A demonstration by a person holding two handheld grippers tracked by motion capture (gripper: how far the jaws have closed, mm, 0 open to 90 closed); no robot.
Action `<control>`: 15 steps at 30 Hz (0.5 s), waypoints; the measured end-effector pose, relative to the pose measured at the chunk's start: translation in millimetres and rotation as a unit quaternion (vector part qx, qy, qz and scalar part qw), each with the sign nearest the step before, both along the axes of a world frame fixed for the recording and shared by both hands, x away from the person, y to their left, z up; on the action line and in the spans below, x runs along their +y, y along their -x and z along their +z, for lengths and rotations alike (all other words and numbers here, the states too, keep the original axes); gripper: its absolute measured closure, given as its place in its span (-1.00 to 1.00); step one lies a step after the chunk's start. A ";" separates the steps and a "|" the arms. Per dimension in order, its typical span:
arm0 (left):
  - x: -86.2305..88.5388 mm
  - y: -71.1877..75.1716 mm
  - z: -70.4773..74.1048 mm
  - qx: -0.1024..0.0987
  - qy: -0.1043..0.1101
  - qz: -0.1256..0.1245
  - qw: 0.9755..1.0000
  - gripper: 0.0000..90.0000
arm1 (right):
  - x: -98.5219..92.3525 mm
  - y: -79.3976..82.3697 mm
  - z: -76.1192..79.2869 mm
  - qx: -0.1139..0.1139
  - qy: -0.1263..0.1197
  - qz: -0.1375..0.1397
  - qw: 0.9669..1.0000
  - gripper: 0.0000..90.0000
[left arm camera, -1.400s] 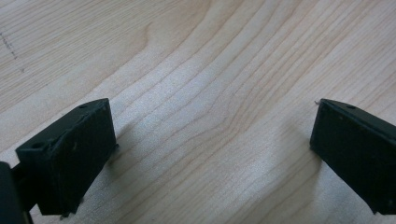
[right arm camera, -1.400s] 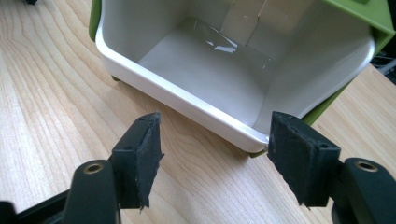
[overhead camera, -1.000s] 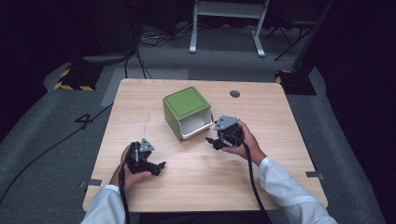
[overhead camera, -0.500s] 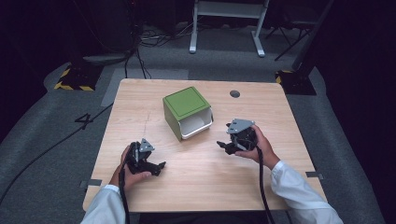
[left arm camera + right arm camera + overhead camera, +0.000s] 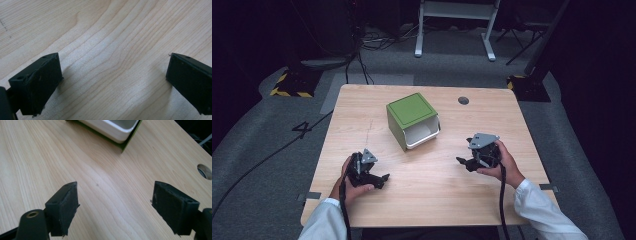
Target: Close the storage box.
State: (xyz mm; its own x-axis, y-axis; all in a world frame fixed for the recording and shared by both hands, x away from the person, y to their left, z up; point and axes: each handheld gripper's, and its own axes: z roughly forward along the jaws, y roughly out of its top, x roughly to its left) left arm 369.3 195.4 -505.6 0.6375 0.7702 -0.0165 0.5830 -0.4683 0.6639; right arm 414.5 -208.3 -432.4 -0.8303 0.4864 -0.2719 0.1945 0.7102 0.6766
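Now, with my right claw (image 5: 463, 161) spread wide and holding nothing, its jaws having just been opening, I'd draw it clear of the green cube-shaped box with its white plastic drawer (image 5: 412, 120) mid-table, without nudging it.

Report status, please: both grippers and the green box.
Left gripper open, empty, low over table. Right gripper open, empty, just been opening, apart from green box. Box's white drawer sticks out. Nothing in between.
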 end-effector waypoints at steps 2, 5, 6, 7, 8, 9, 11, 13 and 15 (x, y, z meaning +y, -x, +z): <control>0.1 -0.2 -0.1 -0.002 -0.001 0.000 1.000 -0.99 | -4.2 2.2 -1.8 -0.002 0.005 -0.004 1.000 -0.53; 0.0 -0.1 0.0 0.000 0.000 0.000 1.000 -0.99 | -11.4 4.9 -2.5 -0.001 0.013 -0.008 1.000 -0.53; 0.0 0.0 -0.1 -0.001 0.000 0.000 1.000 -0.99 | -13.9 6.2 -2.7 -0.001 0.014 -0.011 1.000 -0.53; 0.0 0.0 -0.1 -0.001 0.000 0.000 1.000 -0.99 | -16.9 7.5 -2.7 -0.001 0.017 -0.013 1.000 -0.53; 0.0 0.0 -0.1 -0.001 0.000 0.000 1.000 -0.99 | -19.6 8.7 -3.2 -0.004 0.020 -0.019 1.000 -0.54; 0.0 0.0 -0.1 -0.001 0.000 0.000 1.000 -0.99 | -22.8 9.6 -3.8 -0.008 0.024 -0.022 0.999 -0.54; 0.0 0.0 -0.1 -0.001 0.000 0.000 1.000 -0.99 | -30.0 11.6 -5.2 -0.004 0.024 -0.026 0.999 -0.54; 0.1 -0.2 -0.1 -0.002 -0.001 0.000 1.000 -0.99 | -37.3 13.1 -6.2 -0.001 0.024 -0.029 0.999 -0.54; 0.2 -0.2 0.1 -0.001 -0.001 -0.001 1.000 -0.99 | -44.2 15.1 -7.6 0.002 0.022 -0.036 0.999 -0.54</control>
State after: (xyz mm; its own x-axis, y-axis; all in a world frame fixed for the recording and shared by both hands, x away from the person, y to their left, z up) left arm 369.5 195.6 -505.5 0.6385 0.7695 -0.0130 0.5805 -0.4705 0.6645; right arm 399.4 -252.4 -440.1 -0.7945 0.5329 -0.2913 0.2490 0.7233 0.6441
